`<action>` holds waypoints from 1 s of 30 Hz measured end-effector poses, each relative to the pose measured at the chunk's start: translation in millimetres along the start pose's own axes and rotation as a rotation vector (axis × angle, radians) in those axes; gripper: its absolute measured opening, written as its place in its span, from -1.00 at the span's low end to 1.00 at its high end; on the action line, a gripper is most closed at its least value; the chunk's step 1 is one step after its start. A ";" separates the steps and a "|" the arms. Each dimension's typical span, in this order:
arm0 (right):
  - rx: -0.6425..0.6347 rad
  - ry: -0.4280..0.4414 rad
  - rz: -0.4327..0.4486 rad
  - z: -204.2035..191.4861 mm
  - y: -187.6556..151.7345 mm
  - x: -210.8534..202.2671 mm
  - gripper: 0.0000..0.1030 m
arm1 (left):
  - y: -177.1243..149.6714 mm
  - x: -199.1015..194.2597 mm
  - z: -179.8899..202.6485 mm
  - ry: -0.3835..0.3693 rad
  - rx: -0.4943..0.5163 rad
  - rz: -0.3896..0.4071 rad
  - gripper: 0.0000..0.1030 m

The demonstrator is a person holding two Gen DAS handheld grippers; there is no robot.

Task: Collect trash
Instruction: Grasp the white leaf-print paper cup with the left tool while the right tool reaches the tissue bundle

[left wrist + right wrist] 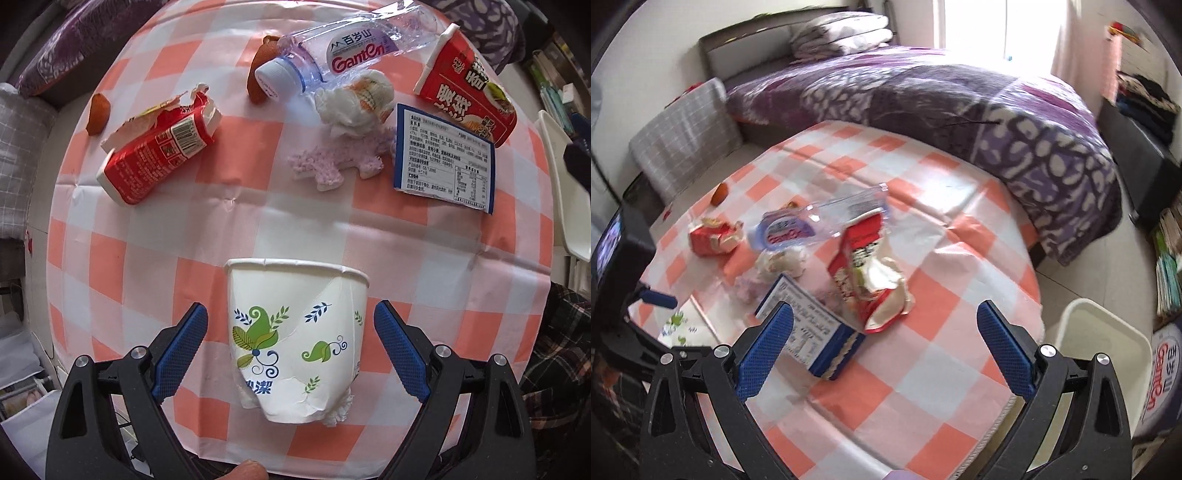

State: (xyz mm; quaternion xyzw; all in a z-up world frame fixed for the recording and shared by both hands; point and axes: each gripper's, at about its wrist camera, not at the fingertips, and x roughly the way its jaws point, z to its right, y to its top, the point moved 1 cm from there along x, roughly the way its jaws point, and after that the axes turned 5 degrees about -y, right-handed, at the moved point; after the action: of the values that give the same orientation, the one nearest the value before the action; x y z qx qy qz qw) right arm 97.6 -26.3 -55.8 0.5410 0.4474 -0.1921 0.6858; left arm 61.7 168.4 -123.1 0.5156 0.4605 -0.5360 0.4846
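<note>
Home bedroom: bed [923, 99] with purple patterned quilt and folded pillows [842, 33] at far side, checked-cloth table [923, 369] (snack litter on it) near, bookshelf [1167, 266] right.

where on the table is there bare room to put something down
Bare cloth lies between the paper cup and the litter row, and on the near right corner beside the white bin. Crowded: far side, where the plastic bottle, crumpled tissue, red cartons and blue-edged box cluster.
</note>
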 end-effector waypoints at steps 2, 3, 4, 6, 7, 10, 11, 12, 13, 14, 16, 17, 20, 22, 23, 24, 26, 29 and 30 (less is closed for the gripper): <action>-0.050 0.044 -0.023 -17.8 -2.3 2.8 0.85 | -3.1 -0.4 -5.5 -0.026 -0.004 0.003 0.58; -0.068 0.060 -0.034 -26.0 -3.8 3.6 0.85 | -4.7 -0.9 -9.3 -0.045 -0.012 0.005 0.41; -0.078 0.071 -0.041 -31.9 -4.9 4.3 0.85 | -6.1 -1.8 -14.6 -0.067 -0.028 0.006 0.39; -0.089 0.109 -0.054 -41.9 -6.6 4.7 0.85 | -8.3 -4.9 -25.6 -0.099 -0.053 0.024 0.32; -0.088 0.128 -0.060 -46.0 -7.3 4.6 0.85 | -9.4 -7.4 -31.1 -0.110 -0.070 0.037 0.28; -0.076 0.199 -0.084 -60.1 -9.2 5.8 0.85 | -12.0 -17.0 -48.6 -0.137 -0.127 0.080 0.25; -0.078 0.227 -0.096 -68.7 -10.1 6.4 0.85 | -13.1 -21.3 -54.1 -0.132 -0.145 0.099 0.25; -0.080 0.243 -0.102 -75.3 -12.9 7.2 0.85 | -13.8 -25.1 -58.9 -0.127 -0.161 0.115 0.25; -0.083 0.261 -0.111 -83.0 -15.0 8.1 0.85 | -14.6 -29.5 -64.9 -0.124 -0.181 0.135 0.25; -0.090 0.280 -0.124 -92.2 -17.7 9.4 0.85 | -15.5 -33.5 -71.4 -0.126 -0.204 0.153 0.25; -0.116 0.308 -0.147 -111.9 -23.9 13.2 0.85 | -16.4 -42.3 -83.7 -0.127 -0.248 0.185 0.25; -0.139 0.312 -0.158 -123.7 -27.9 14.6 0.85 | -15.5 -45.9 -87.8 -0.123 -0.269 0.203 0.25; -0.215 0.298 -0.161 -155.5 -38.7 15.7 0.82 | -16.0 -58.8 -104.0 -0.128 -0.349 0.261 0.25; -0.230 0.302 -0.164 -169.9 -42.7 17.3 0.79 | -17.2 -66.9 -115.1 -0.113 -0.386 0.308 0.25; -0.229 0.302 -0.169 -176.3 -44.4 19.6 0.78 | -18.4 -69.7 -118.5 -0.112 -0.400 0.328 0.25; -0.231 0.299 -0.178 -181.4 -45.3 23.1 0.74 | -18.3 -73.0 -123.6 -0.115 -0.414 0.348 0.25; -0.232 0.301 -0.197 -187.6 -47.3 28.7 0.64 | -18.0 -76.5 -126.4 -0.110 -0.429 0.375 0.25; -0.230 0.298 -0.225 -196.5 -49.1 38.2 0.33 | -18.2 -77.3 -130.6 -0.099 -0.433 0.400 0.26; -0.229 0.294 -0.231 -197.2 -49.9 40.4 0.14 | -17.8 -76.8 -131.5 -0.096 -0.432 0.401 0.26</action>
State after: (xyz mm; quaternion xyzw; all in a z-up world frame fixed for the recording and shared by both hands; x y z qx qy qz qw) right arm 1.6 145.8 -120.2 0.4269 0.6203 -0.1363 0.6438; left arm 57.9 304.3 -52.2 0.4554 0.4294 -0.3429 0.7005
